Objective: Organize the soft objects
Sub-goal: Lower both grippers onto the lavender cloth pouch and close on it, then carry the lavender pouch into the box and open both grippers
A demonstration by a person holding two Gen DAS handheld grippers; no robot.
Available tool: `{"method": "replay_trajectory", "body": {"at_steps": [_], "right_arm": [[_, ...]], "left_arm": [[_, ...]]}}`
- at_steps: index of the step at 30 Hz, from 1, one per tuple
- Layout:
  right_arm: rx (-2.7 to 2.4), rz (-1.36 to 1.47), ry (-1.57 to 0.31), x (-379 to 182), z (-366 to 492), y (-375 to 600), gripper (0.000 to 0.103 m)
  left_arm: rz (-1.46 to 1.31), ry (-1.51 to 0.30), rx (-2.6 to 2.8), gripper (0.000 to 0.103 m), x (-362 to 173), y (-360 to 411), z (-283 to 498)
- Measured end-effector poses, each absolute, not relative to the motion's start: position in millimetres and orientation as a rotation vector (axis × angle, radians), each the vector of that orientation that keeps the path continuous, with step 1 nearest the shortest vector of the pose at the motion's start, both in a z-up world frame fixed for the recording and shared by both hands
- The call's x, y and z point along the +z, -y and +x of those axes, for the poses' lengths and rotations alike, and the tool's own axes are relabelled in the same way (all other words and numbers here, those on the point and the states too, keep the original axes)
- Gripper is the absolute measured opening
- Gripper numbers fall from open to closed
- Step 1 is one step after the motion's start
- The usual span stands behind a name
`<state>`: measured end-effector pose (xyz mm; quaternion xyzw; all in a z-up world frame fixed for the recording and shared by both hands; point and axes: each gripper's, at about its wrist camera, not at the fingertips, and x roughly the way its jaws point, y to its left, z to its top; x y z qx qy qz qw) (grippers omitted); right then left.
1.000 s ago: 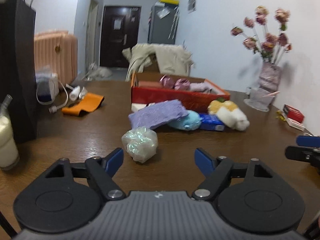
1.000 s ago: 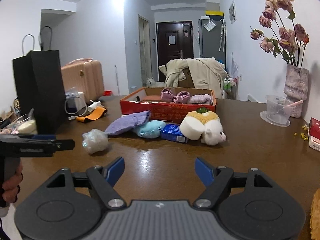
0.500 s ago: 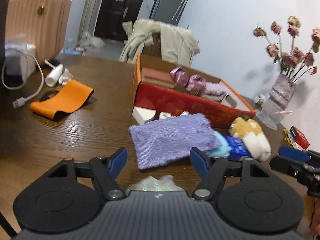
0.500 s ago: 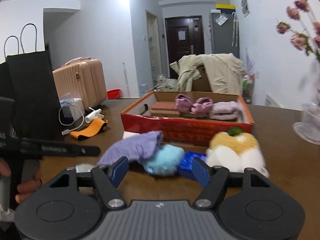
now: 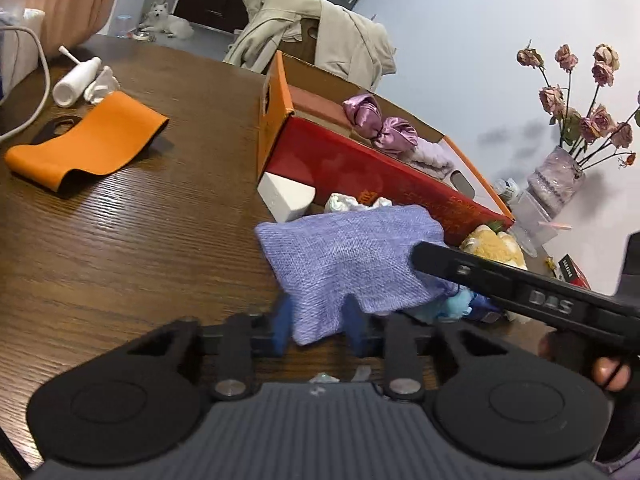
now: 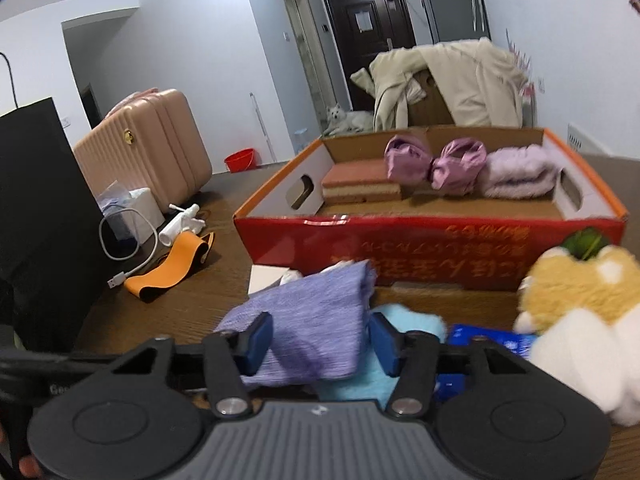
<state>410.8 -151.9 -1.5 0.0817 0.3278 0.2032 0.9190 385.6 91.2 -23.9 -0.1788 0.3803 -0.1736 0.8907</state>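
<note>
Along the far side of the table [image 5: 120,240], found the red cardboard box [image 6: 440,236] already holding three kinds of things: a flat block in tan and pinkish layers [image 6: 360,184], two shiny mauve satin bows [image 6: 436,164], and a fluffy lilac roll [image 6: 520,172]. Judged the task partly done, with roughly as much soft stuff left outside the box as in it.

Counted, in front of the box, a purple knit cloth [image 5: 348,256], a pale blue plush [image 6: 412,322] tucked under its right edge, and a yellow-and-white plush [image 6: 580,304] off to the right. Took the cloth as the piece in hand.

Saw the left gripper [image 5: 318,320] with jaws closing, blue pads drawn in tight and pinching the cloth's near corner. Saw the right gripper [image 6: 320,342] with jaws closing too, set either side of the cloth's other end, pads wider apart and not clearly pressing yet.

Read the cloth as a loose, open weave, limp and folded into a rough rectangle, draped over whatever lay beneath. Expected sag in the middle once lifted by two ends. Noted satin creased and glossy, the lilac roll shaggy, both plush toys rounded and fuzzy.

Noted hard-edged things mixed in: a white block [image 5: 286,196] against the box wall and a blue packet [image 6: 492,340] beside the plush toys. Could not tell whether those belonged to the sort.
</note>
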Motion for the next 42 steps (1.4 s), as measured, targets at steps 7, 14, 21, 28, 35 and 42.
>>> {"method": "replay_trajectory", "body": {"at_steps": [7,14,21,28,35,42], "right_arm": [[0.410,0.126,-0.622,13,394,147,0.008],[0.395,0.045,-0.510,60,315,163,0.007],[0.377,0.033,-0.507,71,239,188,0.007],[0.364,0.045,-0.471,78,197,207,0.006],[0.350,0.065,-0.454,77,183,224,0.006],[0.351,0.058,-0.434,82,225,226,0.006]], "left_arm": [[-0.343,-0.702,-0.387,0.006,-2,-86,368],[-0.313,-0.558,-0.465,0.006,47,-70,298],[-0.299,-0.548,-0.540,0.006,54,-48,234],[-0.274,-0.525,-0.553,0.006,62,-27,200],[-0.255,-0.523,-0.564,0.006,65,-14,193],[-0.243,-0.502,-0.554,0.006,75,-16,234]]}}
